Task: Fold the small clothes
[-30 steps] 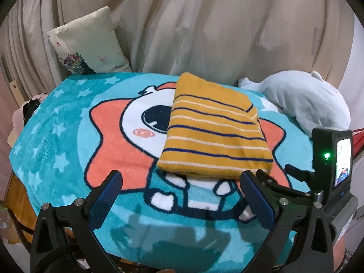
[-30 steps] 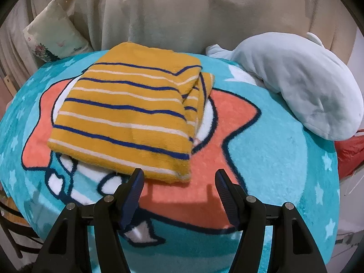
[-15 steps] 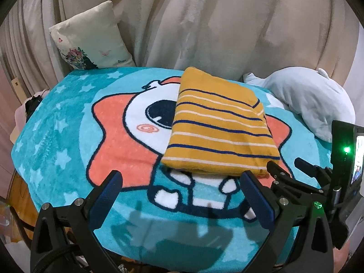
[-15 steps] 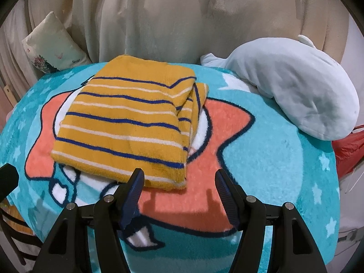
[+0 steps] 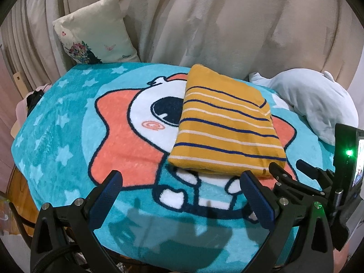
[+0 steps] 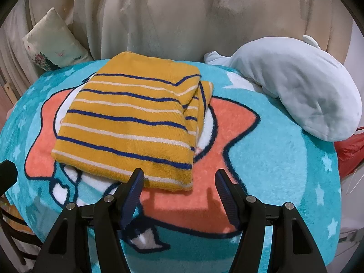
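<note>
We see the folded mustard-yellow knit garment with navy and cream stripes (image 5: 225,127) lying flat on the teal fleece blanket with a coral star cartoon print (image 5: 68,118), centre-right in the left wrist frame, centre-left in the right wrist frame. Left gripper (image 5: 180,182): jaws wide apart, nothing between them; the garment's near hem sits just above the right-hand fingertip in frame, and we can't tell whether it touches. Right gripper (image 6: 179,180): jaws also spread, nothing clamped; its left-hand finger (image 6: 134,187) overlaps the garment's near right corner in the picture, contact unclear.

Hard to read: the garment's lower layers peek out only along its right edge (image 6: 203,100), so we can't count folds or name the garment type. The pale blue plush toy (image 6: 293,84) at upper right has no readable face. The cream cushion with a floral print (image 5: 95,34) at upper left leans on beige drapery (image 5: 216,22). A red object (image 6: 350,152) is cut off at the right edge. No containers in view.
</note>
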A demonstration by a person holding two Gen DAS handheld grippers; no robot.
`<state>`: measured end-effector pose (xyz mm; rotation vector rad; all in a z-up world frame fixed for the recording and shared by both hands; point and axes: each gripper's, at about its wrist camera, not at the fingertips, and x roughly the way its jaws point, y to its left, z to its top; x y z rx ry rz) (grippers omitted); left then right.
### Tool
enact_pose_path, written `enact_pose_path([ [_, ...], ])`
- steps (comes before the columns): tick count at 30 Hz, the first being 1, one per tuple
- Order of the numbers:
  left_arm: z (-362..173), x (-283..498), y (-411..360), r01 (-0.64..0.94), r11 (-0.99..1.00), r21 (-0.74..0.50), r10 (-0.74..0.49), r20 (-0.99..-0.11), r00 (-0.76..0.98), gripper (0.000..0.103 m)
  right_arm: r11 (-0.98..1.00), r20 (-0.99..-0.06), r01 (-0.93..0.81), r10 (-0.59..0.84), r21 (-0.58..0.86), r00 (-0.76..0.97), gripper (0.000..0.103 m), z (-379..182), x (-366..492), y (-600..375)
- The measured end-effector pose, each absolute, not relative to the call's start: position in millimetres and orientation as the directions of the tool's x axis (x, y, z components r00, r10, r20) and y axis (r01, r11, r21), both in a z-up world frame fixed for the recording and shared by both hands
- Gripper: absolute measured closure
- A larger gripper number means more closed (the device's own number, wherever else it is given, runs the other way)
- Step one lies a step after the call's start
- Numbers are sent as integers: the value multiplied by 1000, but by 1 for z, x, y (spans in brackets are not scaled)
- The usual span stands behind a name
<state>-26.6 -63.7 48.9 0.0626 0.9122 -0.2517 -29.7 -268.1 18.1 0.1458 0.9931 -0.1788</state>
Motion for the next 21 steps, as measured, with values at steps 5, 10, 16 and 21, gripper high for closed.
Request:
enact_pose_path([
  [5,49,-26,-63,243,968,-54,-191,-789,584,0,955,-826,292,-124,50,550,34,26,-29,-291],
  [10,49,-26,-63,242,969,-50,-189,-781,595,0,938,-821,339,-139,70,554,33,30,-33,-305],
  [16,47,-27,-68,244,969,-41,-182,-786,591,0,964,-837,260,-103,49,538,33,20,-31,-284],
  [21,45,-26,-68,237,970,-44,-179,-791,585,0,975,-838,221,-90,37,538,33,17,-31,-271],
])
